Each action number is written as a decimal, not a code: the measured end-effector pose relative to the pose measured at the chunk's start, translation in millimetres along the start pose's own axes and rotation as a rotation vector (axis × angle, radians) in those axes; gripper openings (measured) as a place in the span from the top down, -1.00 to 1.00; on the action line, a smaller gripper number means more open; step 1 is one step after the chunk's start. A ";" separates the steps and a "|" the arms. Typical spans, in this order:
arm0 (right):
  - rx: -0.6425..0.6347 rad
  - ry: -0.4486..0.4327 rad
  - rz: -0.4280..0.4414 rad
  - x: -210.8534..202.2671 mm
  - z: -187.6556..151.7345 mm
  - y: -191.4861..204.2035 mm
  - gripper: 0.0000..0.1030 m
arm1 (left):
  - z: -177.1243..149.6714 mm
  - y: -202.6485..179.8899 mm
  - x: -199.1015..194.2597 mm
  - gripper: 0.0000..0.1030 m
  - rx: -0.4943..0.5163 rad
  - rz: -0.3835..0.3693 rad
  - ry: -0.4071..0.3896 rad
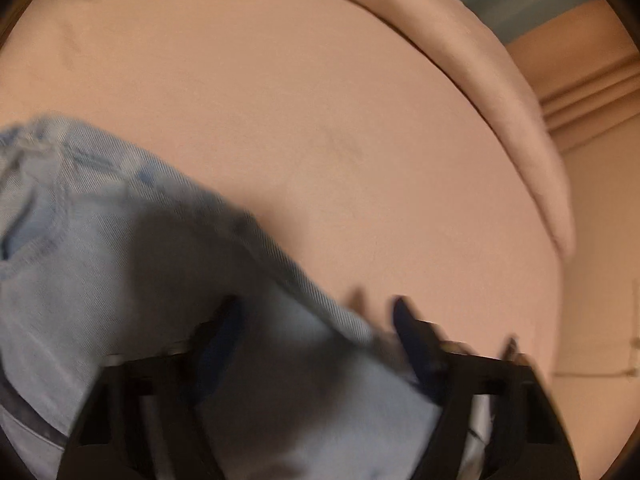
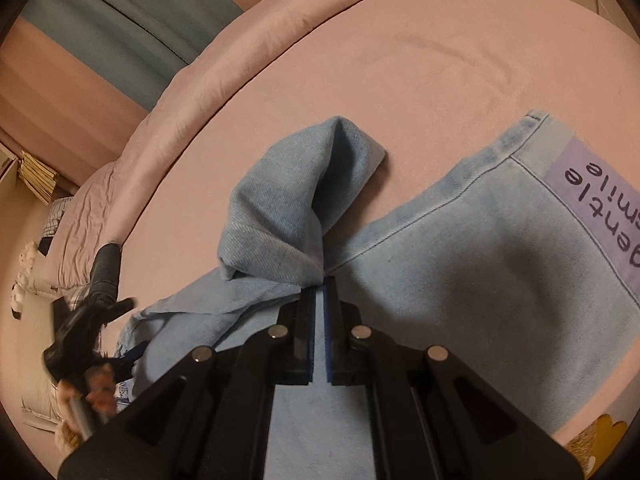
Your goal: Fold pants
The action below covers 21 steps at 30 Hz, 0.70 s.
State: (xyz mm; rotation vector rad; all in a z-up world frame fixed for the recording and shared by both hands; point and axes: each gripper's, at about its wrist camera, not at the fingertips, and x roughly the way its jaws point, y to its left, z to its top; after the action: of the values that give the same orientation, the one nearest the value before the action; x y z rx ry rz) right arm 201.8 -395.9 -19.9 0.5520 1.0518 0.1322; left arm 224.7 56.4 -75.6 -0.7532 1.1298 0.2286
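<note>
Light-blue denim pants (image 2: 460, 264) lie on the pink bed (image 2: 400, 60); right gripper (image 2: 319, 284) jaws pressed together, pinching a bunched fold of the denim at the tips; left gripper (image 1: 316, 316) jaws partway apart w/ denim between them, blurred; can't tell if gripping.

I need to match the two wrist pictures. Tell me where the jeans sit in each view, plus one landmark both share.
Left wrist view: the jeans fill the lower left, running down between the fingers of the left tool.
Right wrist view: the jeans spread across the centre and right, a bunched fold pinched in the right tool.
Shared landmark: the pink bedsheet.
</note>
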 end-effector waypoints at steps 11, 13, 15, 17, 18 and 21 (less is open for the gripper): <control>-0.042 -0.100 0.037 -42.1 6.1 2.2 0.93 | -81.8 13.5 -120.9 0.90 0.144 -0.234 -0.216; -0.043 -0.138 0.042 -58.7 5.0 0.6 0.93 | -117.0 26.7 -140.8 0.90 0.160 -0.300 -0.188; -0.058 -0.164 0.038 -75.9 0.7 -1.8 0.92 | -148.6 42.2 -141.3 0.90 0.178 -0.307 -0.140; -0.089 -0.161 0.011 -83.6 -4.2 -4.4 0.84 | -171.7 55.3 -127.1 0.90 0.182 -0.269 -0.091; -0.122 -0.143 -0.021 -82.9 -6.6 -3.4 0.84 | -179.8 60.9 -115.7 0.91 0.166 -0.245 -0.052; -0.195 -0.088 -0.098 -75.9 -10.6 0.8 0.72 | -191.7 74.7 -91.7 0.91 0.103 -0.232 0.023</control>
State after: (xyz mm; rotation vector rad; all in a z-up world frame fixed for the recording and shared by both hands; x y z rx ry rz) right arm 154.8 -418.7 36.3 0.3263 0.9655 0.1217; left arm 5.4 5.7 -68.1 -0.7896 1.0573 -0.0335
